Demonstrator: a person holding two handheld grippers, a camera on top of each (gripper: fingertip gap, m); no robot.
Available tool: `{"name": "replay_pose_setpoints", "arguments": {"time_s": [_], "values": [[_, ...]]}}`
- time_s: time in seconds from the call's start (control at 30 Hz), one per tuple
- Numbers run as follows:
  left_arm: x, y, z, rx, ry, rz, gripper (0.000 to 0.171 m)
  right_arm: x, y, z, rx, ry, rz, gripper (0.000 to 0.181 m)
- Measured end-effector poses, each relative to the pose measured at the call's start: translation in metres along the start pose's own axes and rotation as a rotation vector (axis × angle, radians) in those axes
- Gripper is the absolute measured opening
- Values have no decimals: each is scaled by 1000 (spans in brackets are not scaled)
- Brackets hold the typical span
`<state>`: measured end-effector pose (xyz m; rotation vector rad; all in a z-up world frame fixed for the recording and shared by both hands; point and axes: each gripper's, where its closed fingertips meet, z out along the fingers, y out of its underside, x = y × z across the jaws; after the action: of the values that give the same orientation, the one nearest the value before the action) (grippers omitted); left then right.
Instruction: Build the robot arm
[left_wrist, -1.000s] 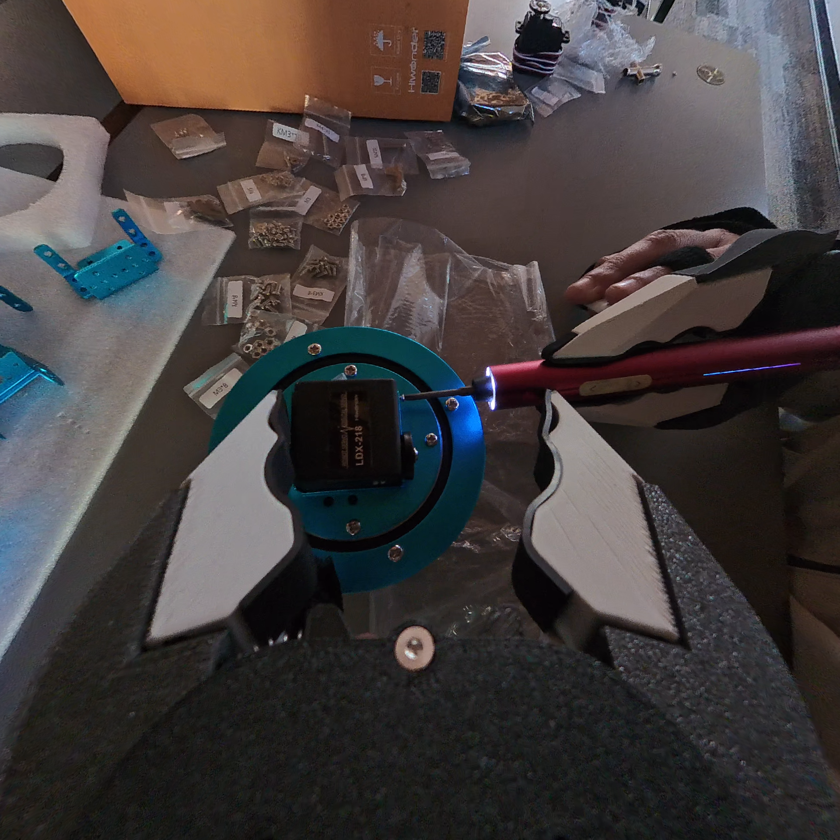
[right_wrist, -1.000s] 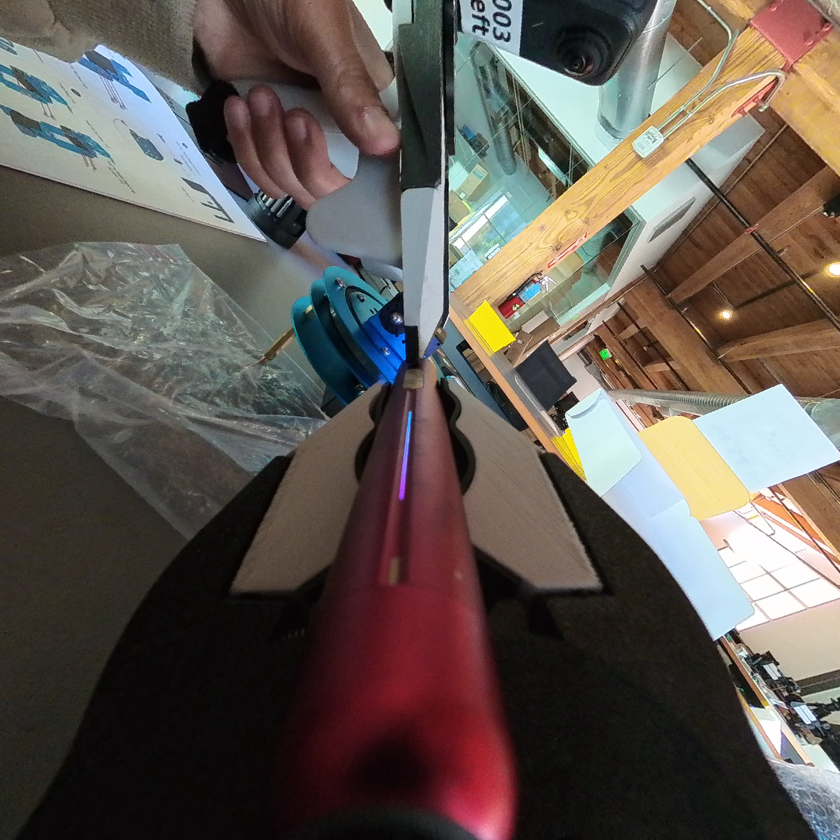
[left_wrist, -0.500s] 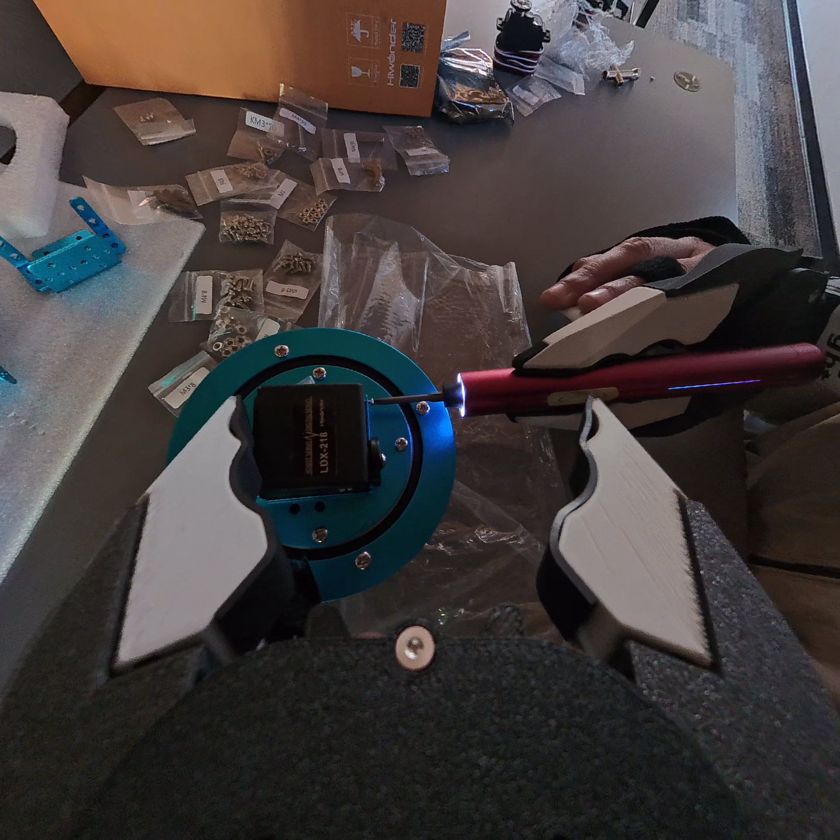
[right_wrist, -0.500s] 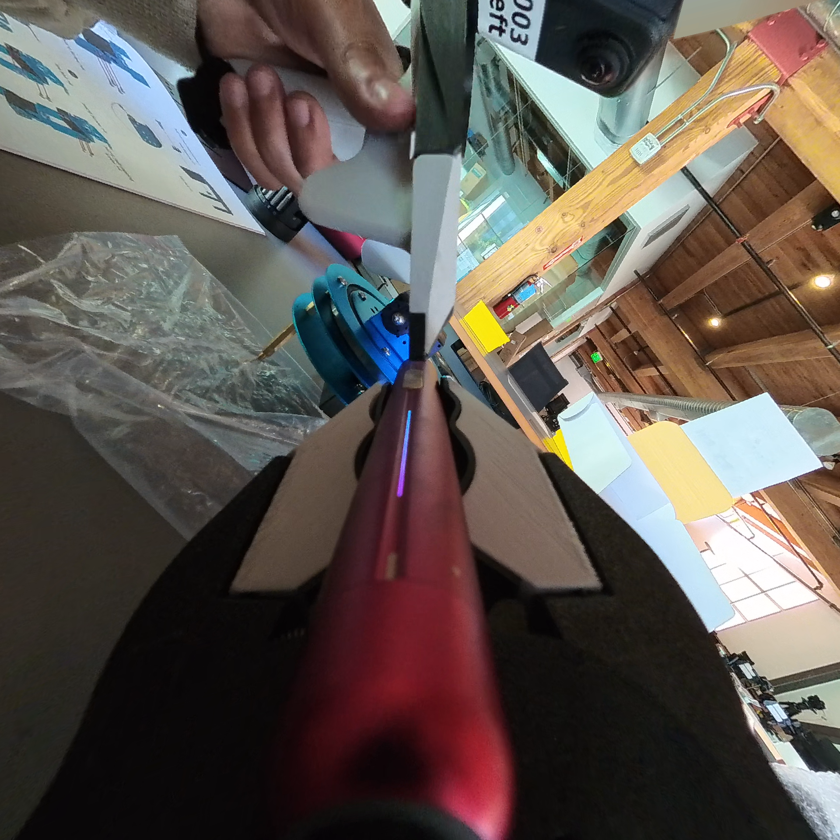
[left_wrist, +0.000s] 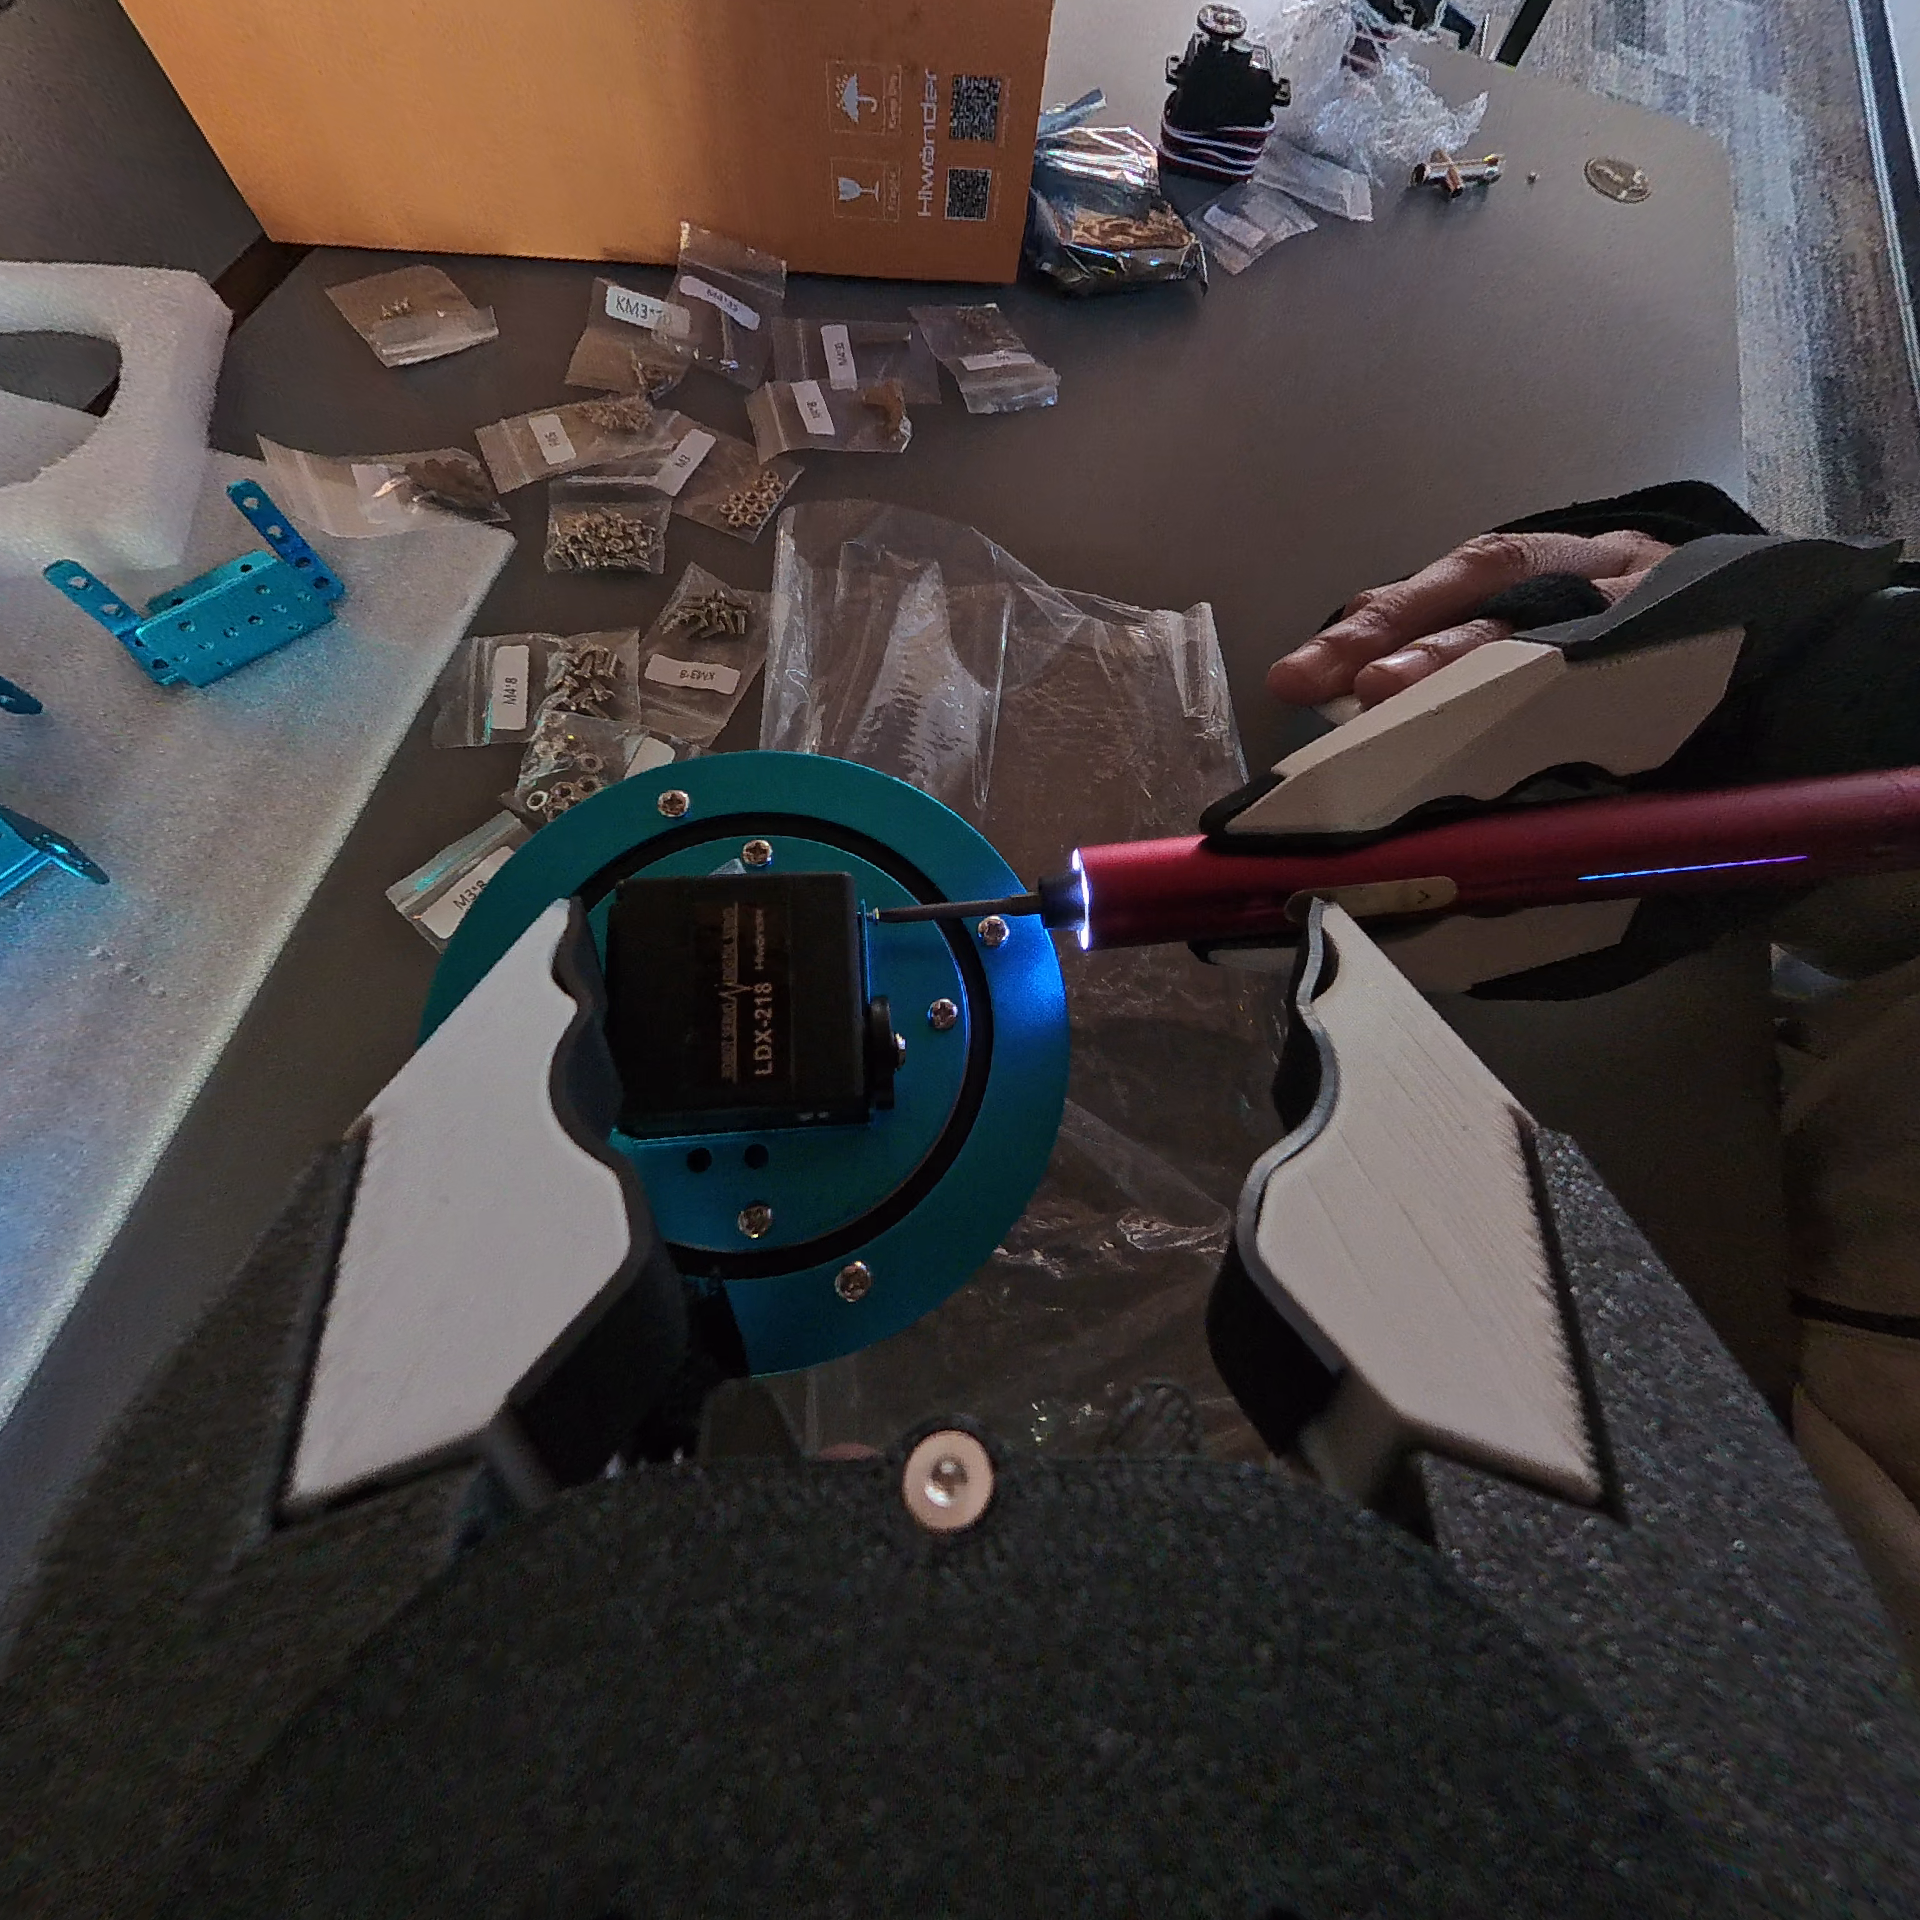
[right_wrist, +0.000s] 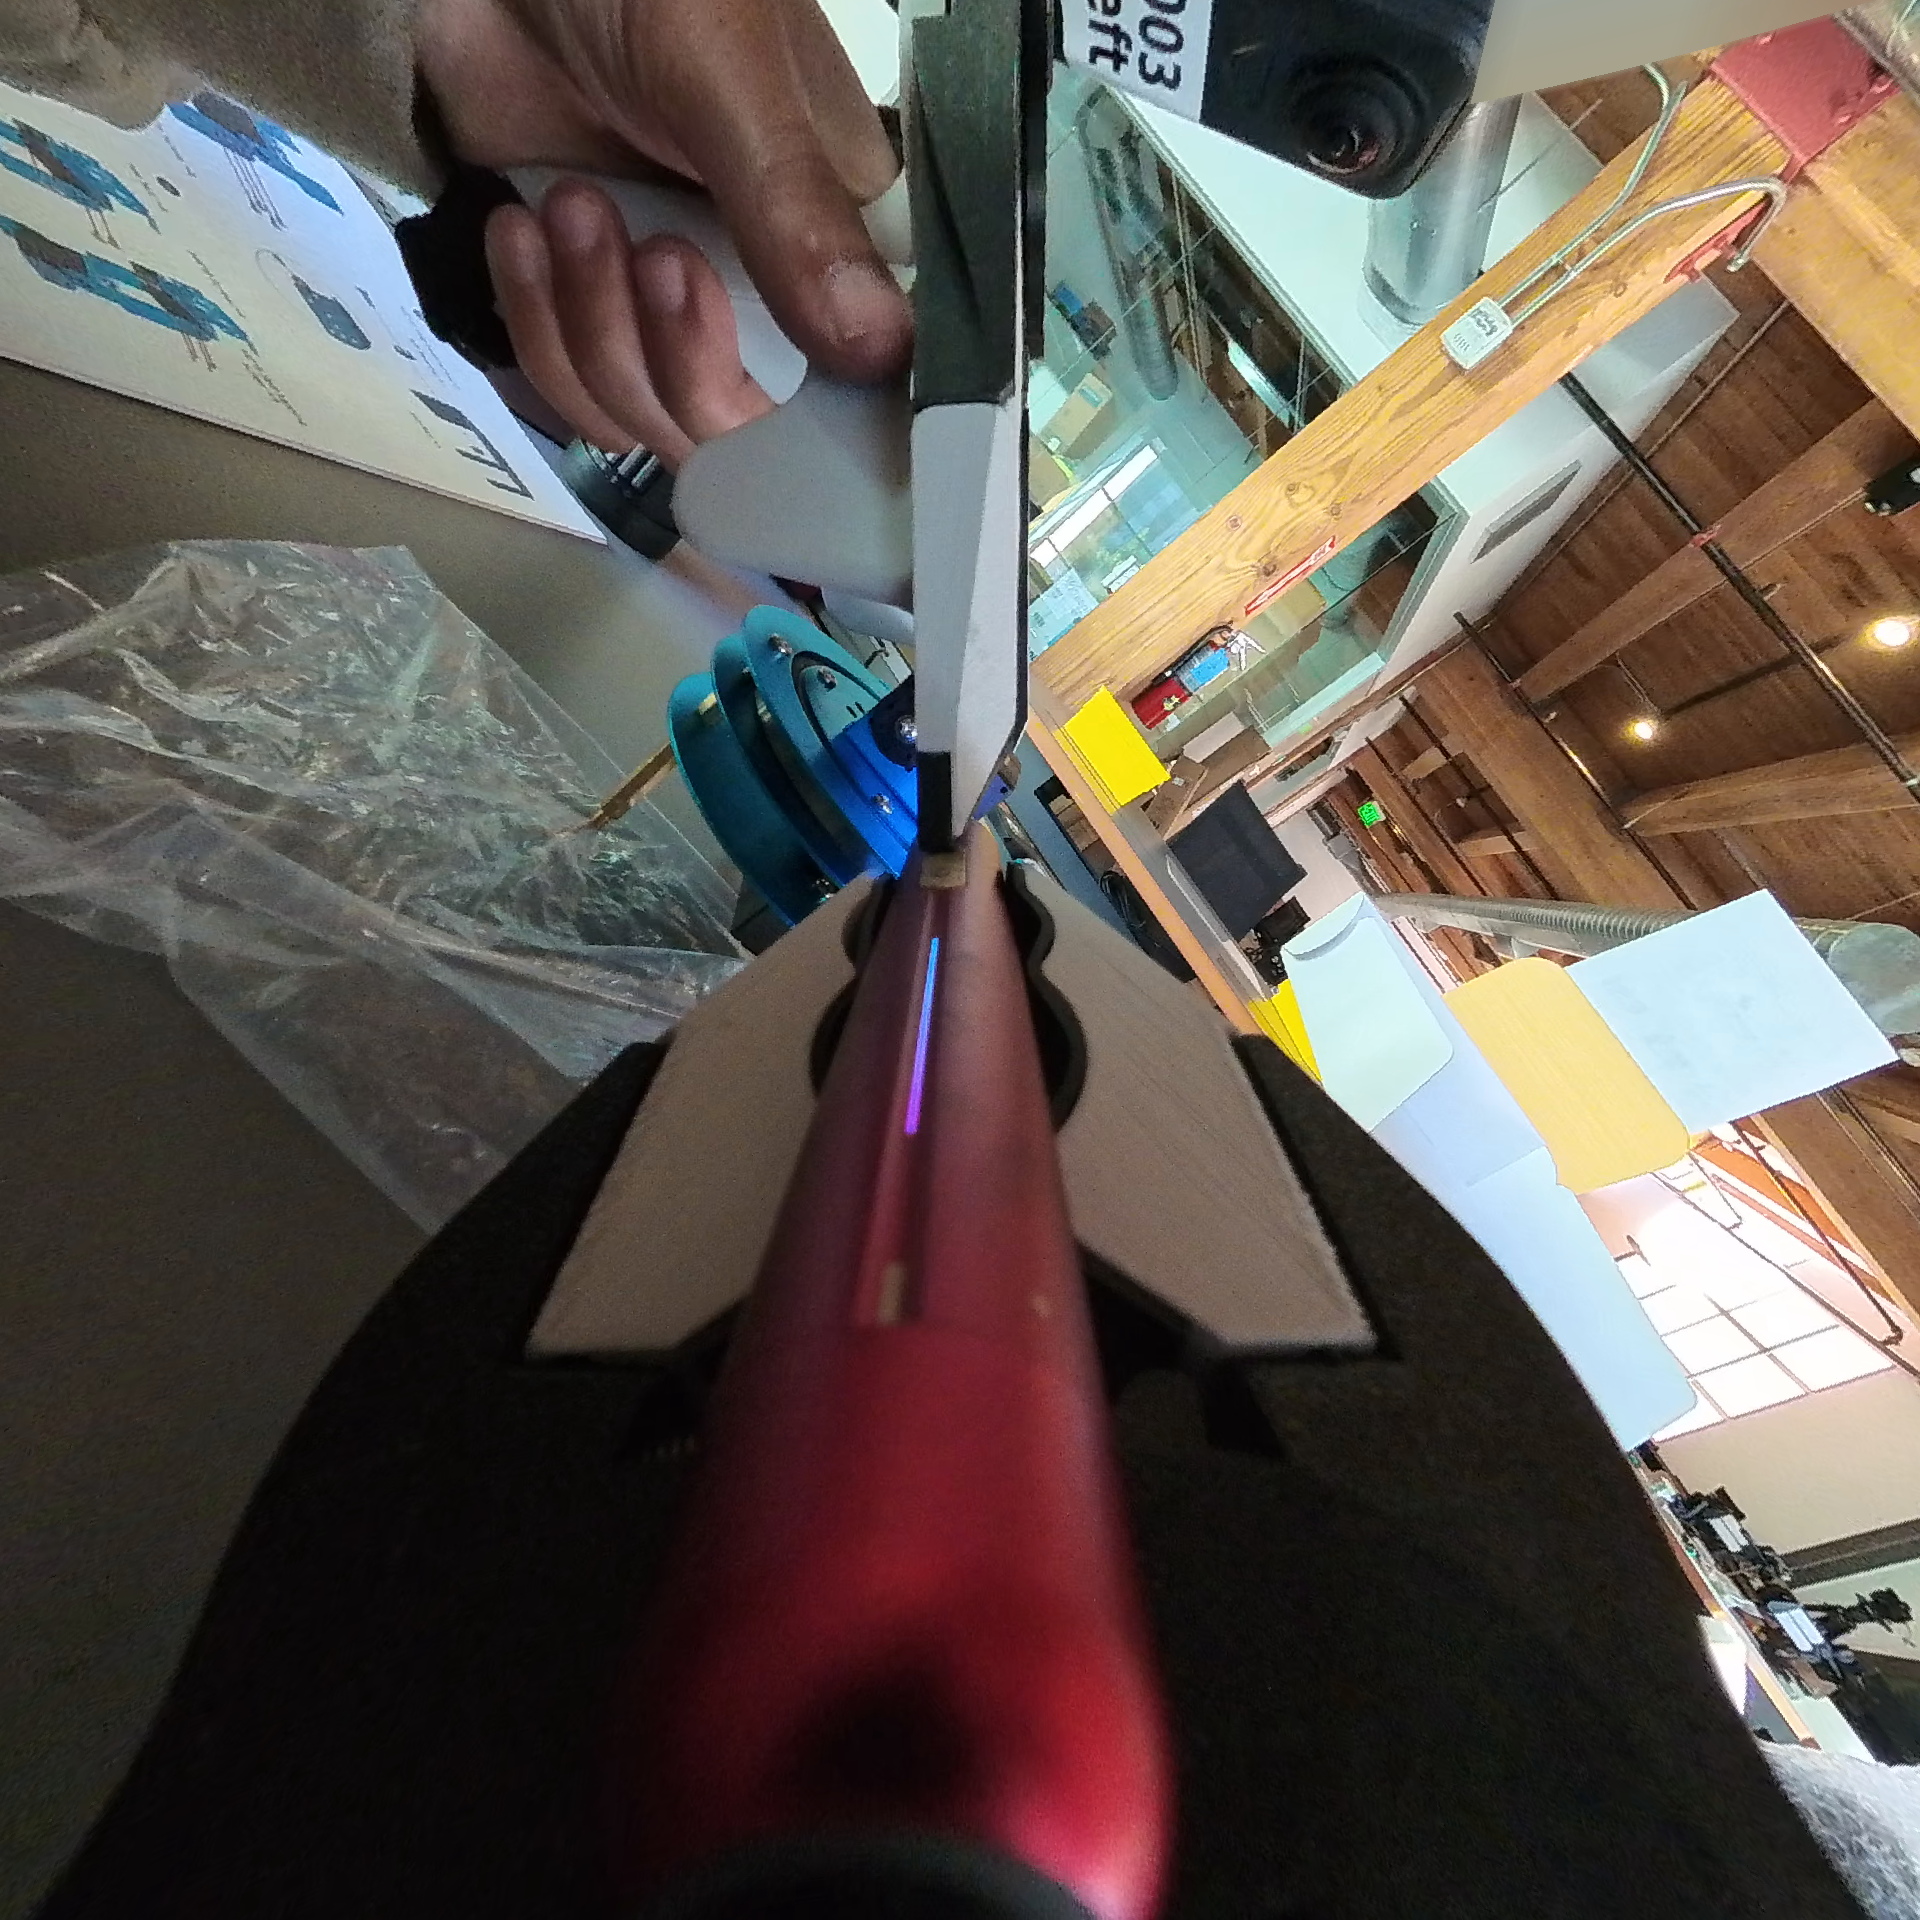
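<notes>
My right gripper (right_wrist: 940, 914) clamps the red screwdriver (left_wrist: 1455, 868), long axis straight ahead, bit at the black servo (left_wrist: 743, 1003) on the blue disc (left_wrist: 997, 1132). My left gripper (left_wrist: 935, 1049) is spread wide, the servo beside its left finger.

The left gripper (left_wrist: 940, 1049) had white ribbed fingers (left_wrist: 1418, 1195) with black wavy edges on a speckled black body. One silver screw (left_wrist: 943, 1477) sat at its middle. The right gripper (right_wrist: 940, 904) looked the same.
</notes>
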<state>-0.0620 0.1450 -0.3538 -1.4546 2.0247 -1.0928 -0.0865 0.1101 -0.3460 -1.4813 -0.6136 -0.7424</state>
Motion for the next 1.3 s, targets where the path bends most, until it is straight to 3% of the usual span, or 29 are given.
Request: {"name": "replay_pose_setpoints", "arguments": {"time_s": [0.47, 0.67, 0.83, 1.3], "values": [[-1, 1, 0, 17, -2, 23, 126, 0, 0, 0, 21, 13, 18, 20], [-9, 4, -2, 19, -23, 85, 107, 1, 1, 0, 28, 8, 37, 20], [1, -1, -2, 31, 41, 3, 126, 1, 2, 0, 26, 7, 40, 20], [0, -1, 1, 42, -6, 5, 129, 0, 1, 0, 23, 13, 18, 20]]}}
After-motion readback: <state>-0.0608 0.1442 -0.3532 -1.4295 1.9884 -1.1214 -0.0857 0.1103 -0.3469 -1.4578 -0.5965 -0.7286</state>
